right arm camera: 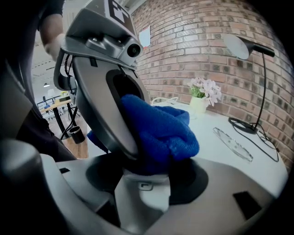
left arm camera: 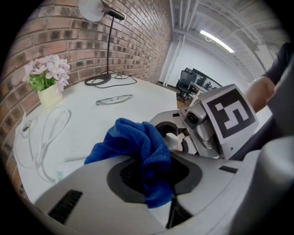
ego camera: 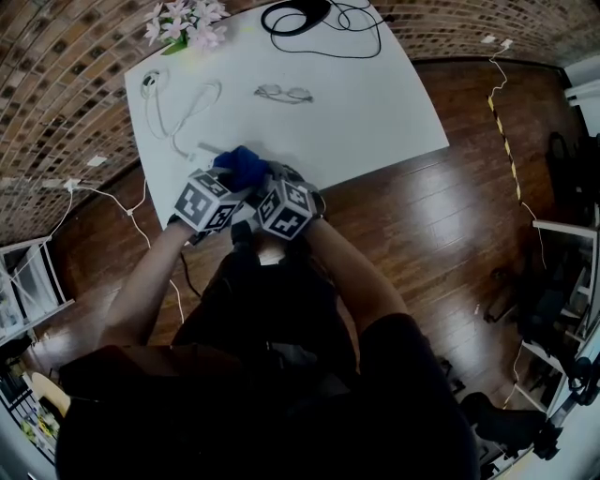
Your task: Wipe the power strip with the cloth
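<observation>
A bunched blue cloth [ego camera: 242, 167] sits at the near edge of the white table [ego camera: 375, 103]. My left gripper [ego camera: 230, 184] is shut on the cloth [left arm camera: 144, 151], which bulges out ahead of its jaws. The white power strip [right arm camera: 142, 193] has one end between the jaws of my right gripper [right arm camera: 142, 183], which is shut on it. The cloth [right arm camera: 161, 131] rests on top of that end, with the left gripper's finger [right arm camera: 98, 101] pressed close beside it. Both marker cubes nearly touch in the head view, right gripper [ego camera: 257, 193] next to left. Most of the strip is hidden.
A white cable [ego camera: 178, 112] loops on the table's left part. Glasses [ego camera: 283, 93] lie mid-table. A desk lamp base with black cord [ego camera: 305, 14] and a pot of pink flowers [ego camera: 187, 23] stand at the far edge by the brick wall. Wooden floor lies to the right.
</observation>
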A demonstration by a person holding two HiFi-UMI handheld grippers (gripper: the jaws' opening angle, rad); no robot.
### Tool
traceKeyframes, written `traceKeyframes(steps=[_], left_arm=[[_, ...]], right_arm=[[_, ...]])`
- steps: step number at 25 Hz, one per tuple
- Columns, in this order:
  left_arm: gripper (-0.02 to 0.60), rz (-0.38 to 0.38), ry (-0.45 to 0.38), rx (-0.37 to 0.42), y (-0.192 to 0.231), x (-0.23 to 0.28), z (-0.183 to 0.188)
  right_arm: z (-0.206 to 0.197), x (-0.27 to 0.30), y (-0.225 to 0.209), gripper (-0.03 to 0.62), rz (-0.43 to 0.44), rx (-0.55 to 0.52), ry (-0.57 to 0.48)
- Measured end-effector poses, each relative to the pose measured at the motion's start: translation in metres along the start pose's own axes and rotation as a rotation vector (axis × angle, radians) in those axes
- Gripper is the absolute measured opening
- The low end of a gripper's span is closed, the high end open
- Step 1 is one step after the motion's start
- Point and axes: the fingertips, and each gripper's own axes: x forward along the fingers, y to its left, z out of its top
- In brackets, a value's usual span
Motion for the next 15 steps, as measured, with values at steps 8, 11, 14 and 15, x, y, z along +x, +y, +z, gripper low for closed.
traceKeyframes(steps=[8, 11, 14, 15], left_arm=[[0.100, -0.040, -0.054, -0.022, -0.0008, -0.0013, -0.0005], [0.100, -0.035, -0.083, -0.007, -0.0008, -0.0021, -0.0012], [0.100, -0.046, -0.110, -0.023, 0.0010, -0.0034, -0.0018], [0.100, -0.047, -0.115, -0.020, 0.0017, -0.0039, -0.0018]], right_arm=[[-0.0008, -0.0012, 0.0009, 0.275, -0.002, -0.025, -0.017], [-0.0005, -0.0021, 0.0012, 0.275, -0.003, -0.025, -0.019], [-0.0007, -0.0018, 0.0010, 0.275, -0.005, -0.024, -0.019], [-0.0006, -0.0017, 0.0006, 0.275, -0.006, -0.024, -0.018]])
